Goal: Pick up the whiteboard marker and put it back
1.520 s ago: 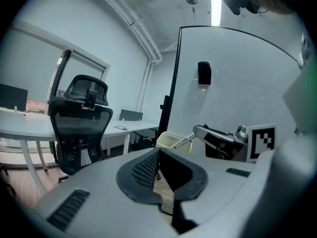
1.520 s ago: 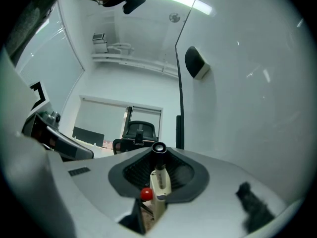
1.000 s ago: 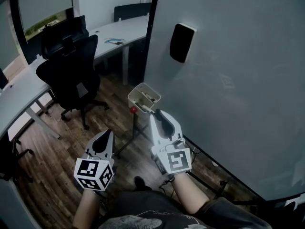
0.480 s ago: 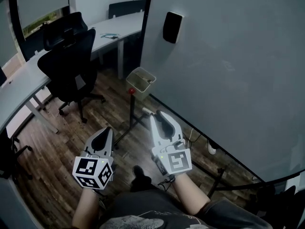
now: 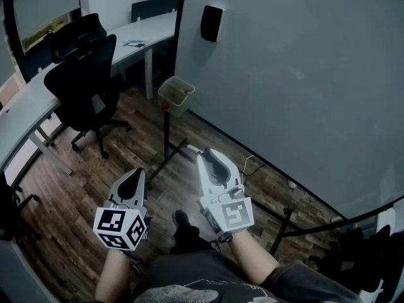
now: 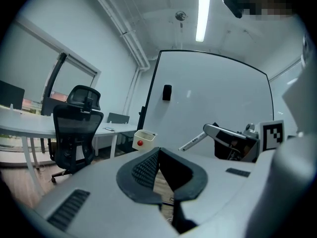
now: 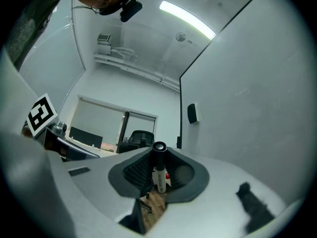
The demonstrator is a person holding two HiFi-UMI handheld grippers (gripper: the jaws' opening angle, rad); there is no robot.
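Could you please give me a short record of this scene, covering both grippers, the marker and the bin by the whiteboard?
left gripper: shut, nothing between the jaws
right gripper: shut on the whiteboard marker
whiteboard marker: lengthwise between the pads, dark end towards the camera
whiteboard: on the right, black eraser on it
beige bin: on a stand at the whiteboard's left edge, ahead of both grippers

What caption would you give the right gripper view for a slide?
Right gripper clamped on a whiteboard marker beside the whiteboard, with an office chair beyond.
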